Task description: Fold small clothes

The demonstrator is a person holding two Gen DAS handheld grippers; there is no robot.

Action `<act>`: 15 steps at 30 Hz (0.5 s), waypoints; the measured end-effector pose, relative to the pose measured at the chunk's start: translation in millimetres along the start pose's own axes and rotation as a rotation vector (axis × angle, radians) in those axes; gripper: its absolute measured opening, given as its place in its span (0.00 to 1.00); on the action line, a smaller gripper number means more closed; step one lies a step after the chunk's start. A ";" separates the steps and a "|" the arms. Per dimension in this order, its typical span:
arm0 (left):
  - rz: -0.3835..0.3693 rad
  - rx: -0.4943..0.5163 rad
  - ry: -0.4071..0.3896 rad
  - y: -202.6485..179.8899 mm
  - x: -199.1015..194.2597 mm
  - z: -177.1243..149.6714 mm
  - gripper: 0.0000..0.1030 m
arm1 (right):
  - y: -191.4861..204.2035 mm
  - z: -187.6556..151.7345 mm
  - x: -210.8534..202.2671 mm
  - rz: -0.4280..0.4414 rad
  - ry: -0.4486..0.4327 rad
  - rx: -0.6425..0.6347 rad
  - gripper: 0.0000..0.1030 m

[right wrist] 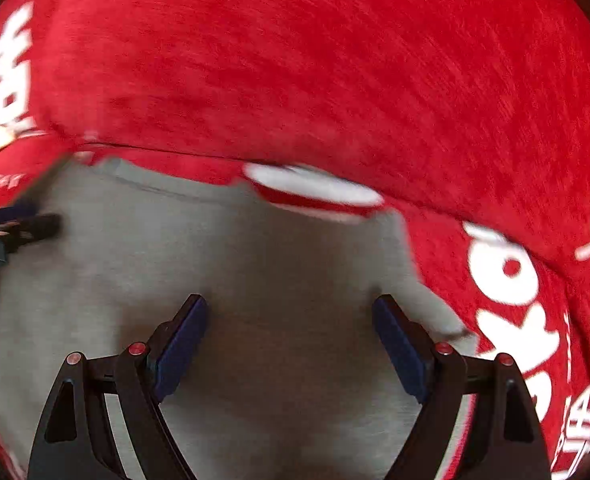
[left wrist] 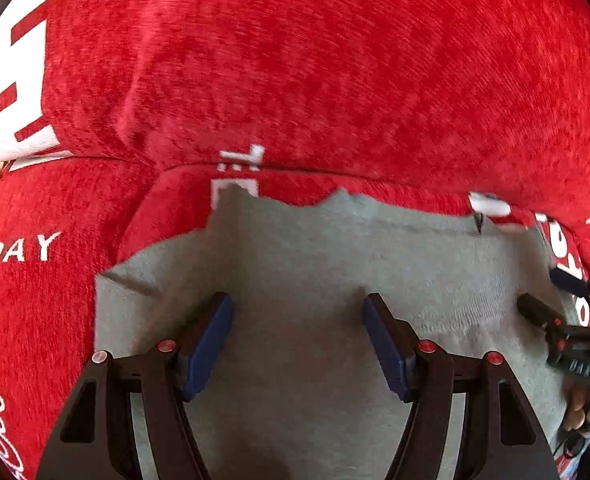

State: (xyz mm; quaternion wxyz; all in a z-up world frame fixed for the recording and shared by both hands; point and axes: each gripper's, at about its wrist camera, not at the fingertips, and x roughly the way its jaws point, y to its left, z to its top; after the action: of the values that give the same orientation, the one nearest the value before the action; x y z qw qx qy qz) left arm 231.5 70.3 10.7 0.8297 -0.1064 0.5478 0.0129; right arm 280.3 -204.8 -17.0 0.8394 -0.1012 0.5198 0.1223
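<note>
Both grippers angled steeply down, jaws wide, empty: left gripper (left wrist: 299, 312), right gripper (right wrist: 291, 314). Grey garment (left wrist: 303, 256) directly beneath, on red printed cloth (left wrist: 295, 60).

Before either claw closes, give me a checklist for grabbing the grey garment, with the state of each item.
1. Left claw open, nothing between its pads: ok.
2. Right claw open, nothing between its pads: ok.
3. Grey garment lies under both claws on the red cloth: ok.
4. Far edge of the garment in sight for a grip: ok in the left view; blurred in the right view.
5. Claws apart from each other: ok, the right one shows at the garment's right side in the left view.
6. Pads touching the fabric: cannot tell.
</note>
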 end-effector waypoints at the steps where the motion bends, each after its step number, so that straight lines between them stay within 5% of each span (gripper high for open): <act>1: -0.013 -0.003 -0.008 5.7 -2.3 -0.1 0.67 | -15.2 -0.9 0.5 0.004 0.003 0.056 0.85; 5: -0.014 -0.005 -0.040 16.3 -9.3 -0.9 0.67 | -64.2 -7.7 3.2 0.067 0.014 0.233 0.85; 7: 0.050 -0.027 -0.046 15.1 -21.3 -0.4 0.67 | -59.9 -7.2 -6.9 0.009 0.017 0.217 0.85; 10: 0.042 -0.028 -0.119 12.3 -57.9 -11.2 0.67 | -32.8 -14.9 -44.6 -0.057 -0.069 0.173 0.86; 13: -0.008 0.015 -0.138 -8.9 -78.2 -39.0 0.67 | 11.0 -28.2 -61.7 0.019 -0.080 0.098 0.86; 15: 0.024 0.071 -0.111 -26.3 -70.7 -53.0 0.67 | 42.9 -36.9 -57.6 0.053 -0.054 0.036 0.86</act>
State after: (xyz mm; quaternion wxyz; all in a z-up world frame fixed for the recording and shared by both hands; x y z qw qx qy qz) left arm 158.8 41.2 59.4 0.8619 -0.0695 0.5022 0.0095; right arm 210.9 -180.8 16.7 0.8513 -0.0690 0.5015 0.1378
